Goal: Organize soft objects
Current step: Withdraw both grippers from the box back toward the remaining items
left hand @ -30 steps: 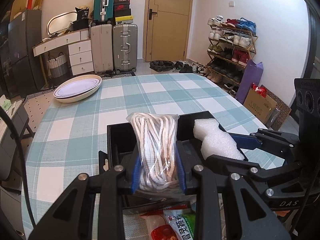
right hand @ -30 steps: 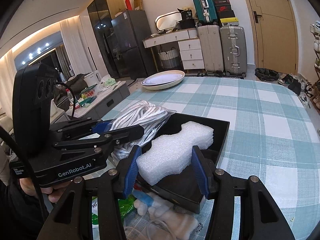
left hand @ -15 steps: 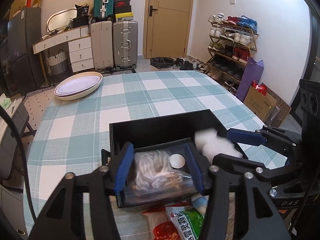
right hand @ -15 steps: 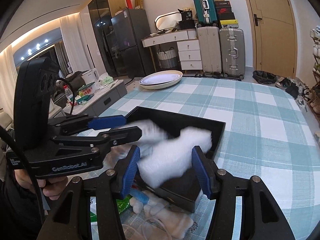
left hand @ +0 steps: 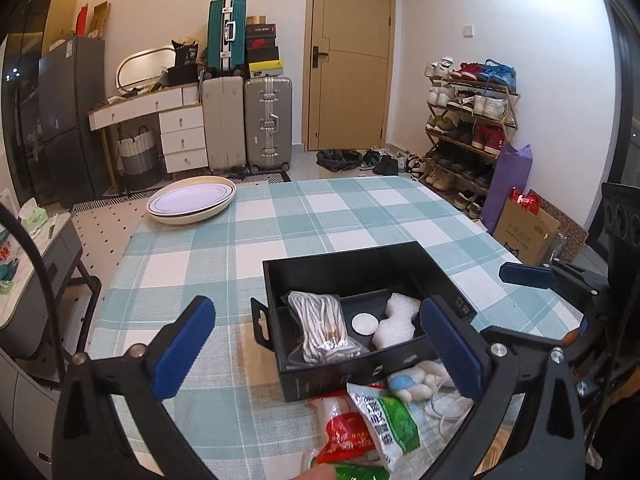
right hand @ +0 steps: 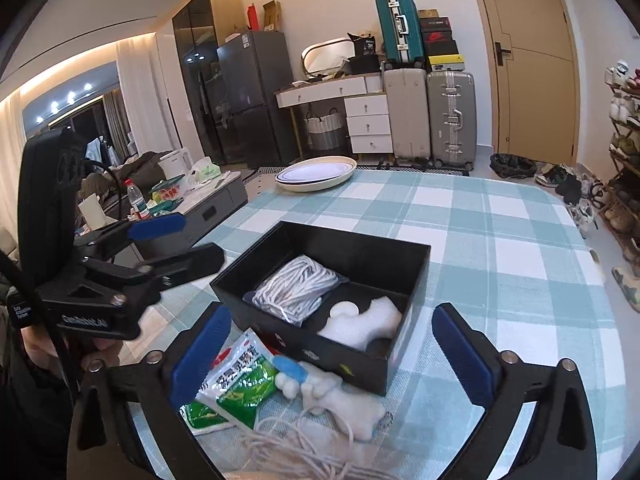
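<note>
A black box (left hand: 400,256) stands on the checked tablecloth. A bagged coil of white rope (left hand: 324,328) lies in its left compartment and a white foam piece (left hand: 394,324) in its right one, beside a white disc (left hand: 364,323). My left gripper (left hand: 316,306) hangs above and behind the box, jaws opening wide, and nothing is pressed between them. My right gripper (right hand: 332,311) does the same over the box (right hand: 352,240), with the rope (right hand: 296,286) and the foam (right hand: 360,324) lying free below it. The left gripper (right hand: 188,240) also shows at the left of the right wrist view.
In front of the box lie a green-and-white packet (right hand: 236,384), a red packet (left hand: 344,436), a white plush toy (right hand: 336,396) and loose white cord (right hand: 304,452). Stacked oval plates (left hand: 192,202) sit at the table's far left corner. Suitcases, drawers and a shoe rack stand beyond the table.
Both grippers have opened and let go. The rope bag and the foam piece dropped into the box. Both grippers have drawn back and a little upward.
</note>
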Tool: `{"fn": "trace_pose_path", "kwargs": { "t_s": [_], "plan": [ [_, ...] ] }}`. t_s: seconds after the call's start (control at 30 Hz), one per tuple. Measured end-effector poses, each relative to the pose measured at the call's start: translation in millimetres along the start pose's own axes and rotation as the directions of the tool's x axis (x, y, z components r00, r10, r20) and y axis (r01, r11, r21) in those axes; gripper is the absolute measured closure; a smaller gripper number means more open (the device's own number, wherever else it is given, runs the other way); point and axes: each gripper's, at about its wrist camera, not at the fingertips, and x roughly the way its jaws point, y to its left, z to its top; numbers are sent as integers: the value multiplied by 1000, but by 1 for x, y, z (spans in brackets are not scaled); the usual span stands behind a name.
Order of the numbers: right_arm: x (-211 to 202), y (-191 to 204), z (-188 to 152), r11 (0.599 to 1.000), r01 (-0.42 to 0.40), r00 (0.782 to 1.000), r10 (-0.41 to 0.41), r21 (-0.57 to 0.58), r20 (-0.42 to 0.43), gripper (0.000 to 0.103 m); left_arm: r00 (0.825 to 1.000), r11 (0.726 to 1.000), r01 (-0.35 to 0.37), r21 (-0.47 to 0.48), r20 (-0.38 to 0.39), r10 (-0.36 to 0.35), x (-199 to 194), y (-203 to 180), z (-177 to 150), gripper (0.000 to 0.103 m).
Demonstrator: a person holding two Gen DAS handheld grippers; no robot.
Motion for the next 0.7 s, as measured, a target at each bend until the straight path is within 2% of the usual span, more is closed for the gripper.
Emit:
{"fn": "trace_pose_path", "kwargs": {
  "t_s": [0.27, 0.37, 0.7],
  "plan": [
    [-32, -1, -24, 998, 47, 999, -48, 35, 16, 1, 1000, 1000, -21, 1, 13, 21, -26, 4, -17, 0],
    [-43, -3, -34, 997, 57, 998, -58, 56, 29, 1, 998, 999, -40, 8, 40, 40, -36, 5, -27, 0],
    [-59, -3, -65, 992, 71, 997, -72, 103, -3, 1, 998, 998, -59, -1, 23, 59, -51, 10, -54, 0]
  ]
}}
